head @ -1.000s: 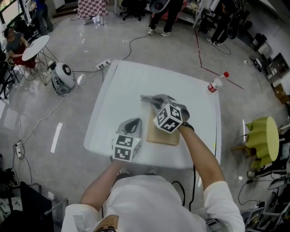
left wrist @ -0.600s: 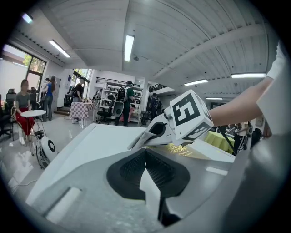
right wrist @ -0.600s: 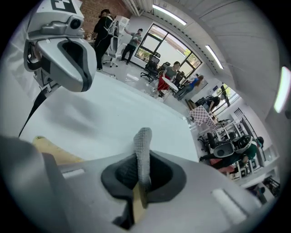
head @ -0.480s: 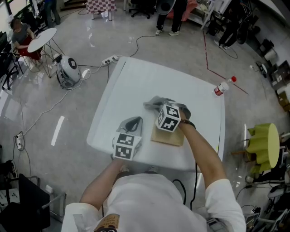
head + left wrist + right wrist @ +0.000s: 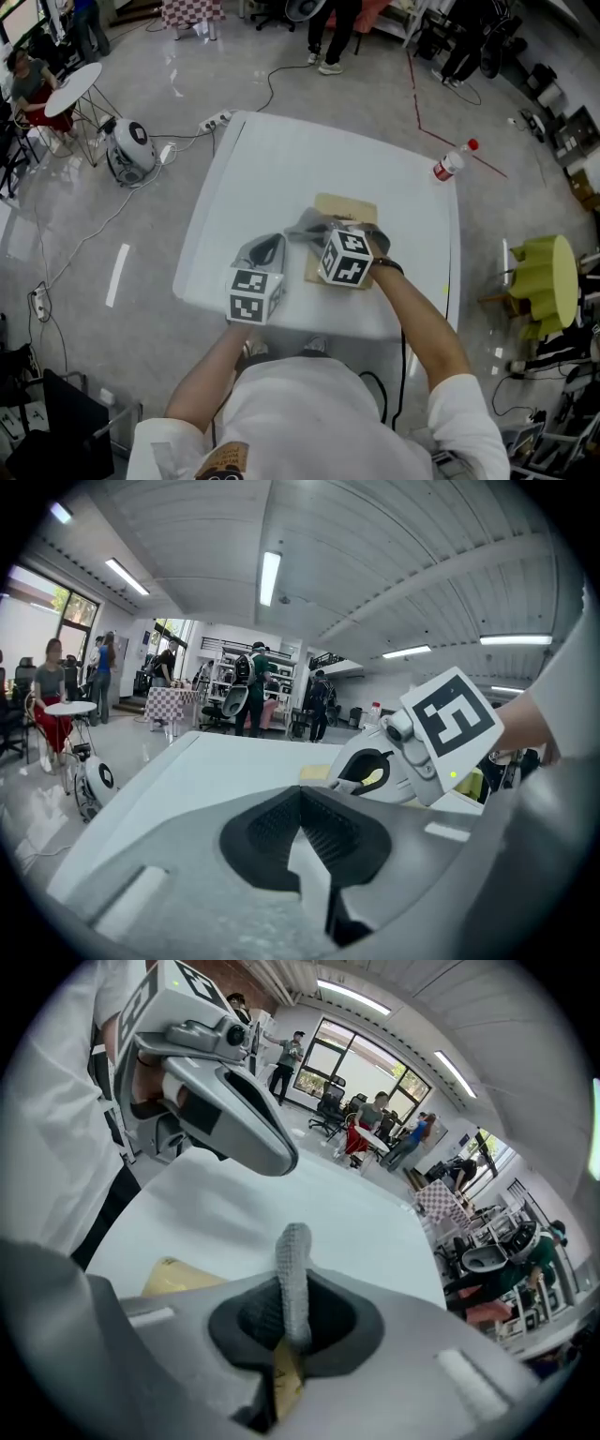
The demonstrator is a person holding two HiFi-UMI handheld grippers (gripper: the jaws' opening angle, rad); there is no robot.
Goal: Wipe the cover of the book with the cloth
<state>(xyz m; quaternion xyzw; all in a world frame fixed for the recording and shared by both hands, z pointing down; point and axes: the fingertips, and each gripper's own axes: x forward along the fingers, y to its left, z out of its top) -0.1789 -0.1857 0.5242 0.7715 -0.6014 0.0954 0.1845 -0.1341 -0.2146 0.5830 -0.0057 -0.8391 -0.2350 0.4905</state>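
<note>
Cloth (image 5: 293, 1269) is pinched in the closed right claw (image 5: 286, 1330) over the tan book (image 5: 347, 208) on the tabletop (image 5: 272, 159); left claw (image 5: 302, 832), shut and empty, is parked beside it; strokes are best made flat, edge to edge, with light pressure so the book is not pushed.

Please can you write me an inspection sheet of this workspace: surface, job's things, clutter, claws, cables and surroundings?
Surface: white table, no spill seen.
Job's things: tan book lies flat on the table; grey cloth is held over it.
Clutter: red-capped bottle at the table's far right corner.
Claws: right claw shut on the cloth; left claw shut, nothing in it, left of the book.
Cables: power strip and cable on the floor beyond the table.
Surroundings: yellow stool at right, round white device at left, people beyond.
</note>
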